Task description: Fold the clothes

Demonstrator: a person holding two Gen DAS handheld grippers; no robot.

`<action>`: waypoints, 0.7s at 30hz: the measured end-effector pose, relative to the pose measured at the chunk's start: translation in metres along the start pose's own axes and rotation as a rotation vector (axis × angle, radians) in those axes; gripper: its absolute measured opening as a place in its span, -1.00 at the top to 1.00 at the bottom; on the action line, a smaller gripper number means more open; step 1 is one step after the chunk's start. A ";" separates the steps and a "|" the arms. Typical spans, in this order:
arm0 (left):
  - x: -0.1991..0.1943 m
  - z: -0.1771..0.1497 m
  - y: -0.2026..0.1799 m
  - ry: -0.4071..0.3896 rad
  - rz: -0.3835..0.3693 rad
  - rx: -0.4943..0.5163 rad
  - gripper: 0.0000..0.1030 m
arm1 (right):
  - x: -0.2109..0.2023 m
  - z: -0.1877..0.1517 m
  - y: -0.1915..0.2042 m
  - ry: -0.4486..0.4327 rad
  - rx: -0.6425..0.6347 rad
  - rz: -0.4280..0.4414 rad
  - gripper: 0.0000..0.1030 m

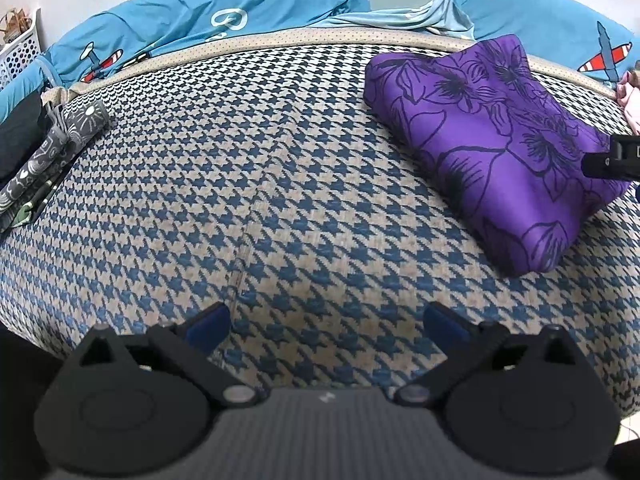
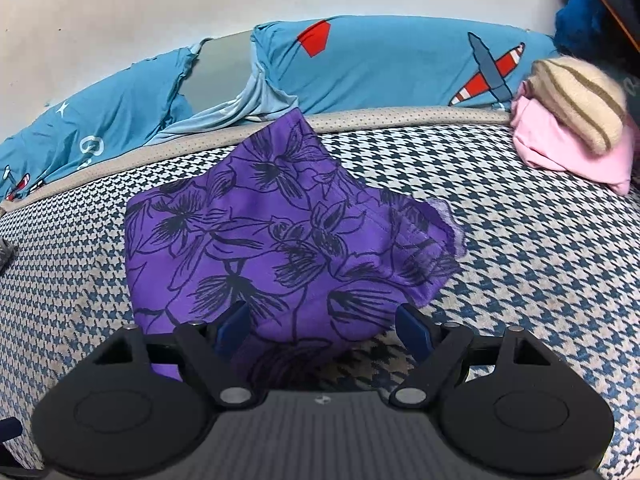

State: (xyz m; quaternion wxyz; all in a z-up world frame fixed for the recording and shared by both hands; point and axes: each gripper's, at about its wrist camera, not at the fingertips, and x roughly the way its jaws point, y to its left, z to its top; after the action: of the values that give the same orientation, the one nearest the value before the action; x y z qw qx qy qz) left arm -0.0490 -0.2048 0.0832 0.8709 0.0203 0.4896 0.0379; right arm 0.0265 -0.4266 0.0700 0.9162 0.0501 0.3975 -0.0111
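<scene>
So the folded purple floral garment (image 2: 280,240) sits on the houndstooth bed cover (image 1: 280,184), near the blue airplane-print bedding (image 2: 380,64). Right gripper (image 2: 326,330) hovers spread wide over its near edge, pads clamping nothing. Left gripper (image 1: 326,326) gapes empty above bare cover.

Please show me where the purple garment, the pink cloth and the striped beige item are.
purple garment (image 2: 280,240): right wrist view, middle of fabric.
pink cloth (image 2: 560,148): right wrist view, front fold.
striped beige item (image 2: 580,92): right wrist view, top surface.
</scene>
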 end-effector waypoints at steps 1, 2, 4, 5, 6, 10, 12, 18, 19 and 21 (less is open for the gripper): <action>-0.001 0.000 -0.001 -0.003 -0.001 0.004 -1.00 | -0.001 -0.001 -0.001 0.003 0.006 -0.009 -0.53; -0.002 -0.001 -0.002 -0.006 -0.002 0.007 -1.00 | -0.002 -0.002 -0.003 0.007 0.008 -0.022 -0.53; -0.004 -0.001 -0.005 -0.011 -0.004 0.016 -1.00 | -0.003 -0.003 -0.004 0.012 0.004 -0.047 -0.53; -0.005 -0.001 -0.006 -0.013 -0.005 0.020 -1.00 | -0.003 -0.003 -0.005 0.014 0.004 -0.052 -0.53; -0.005 -0.002 -0.007 -0.015 -0.006 0.024 -1.00 | -0.003 -0.004 -0.007 0.018 0.007 -0.051 -0.53; -0.007 -0.002 -0.010 -0.019 -0.011 0.030 -1.00 | -0.004 -0.005 -0.012 0.031 0.016 -0.052 -0.53; -0.008 -0.002 -0.011 -0.019 -0.011 0.033 -1.00 | -0.005 -0.006 -0.014 0.033 0.017 -0.054 -0.53; -0.007 -0.003 -0.013 -0.013 -0.011 0.038 -1.00 | -0.005 -0.006 -0.016 0.038 0.016 -0.050 -0.53; -0.007 -0.003 -0.013 -0.013 -0.011 0.038 -1.00 | -0.005 -0.006 -0.016 0.038 0.016 -0.050 -0.53; -0.007 -0.003 -0.013 -0.013 -0.010 0.038 -1.00 | -0.005 -0.007 -0.016 0.038 0.016 -0.048 -0.53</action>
State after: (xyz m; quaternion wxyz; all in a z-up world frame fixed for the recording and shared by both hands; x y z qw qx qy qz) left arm -0.0548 -0.2185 0.0865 0.8737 0.0347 0.4846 0.0241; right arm 0.0170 -0.4421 0.0683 0.9074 0.0480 0.4160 -0.0354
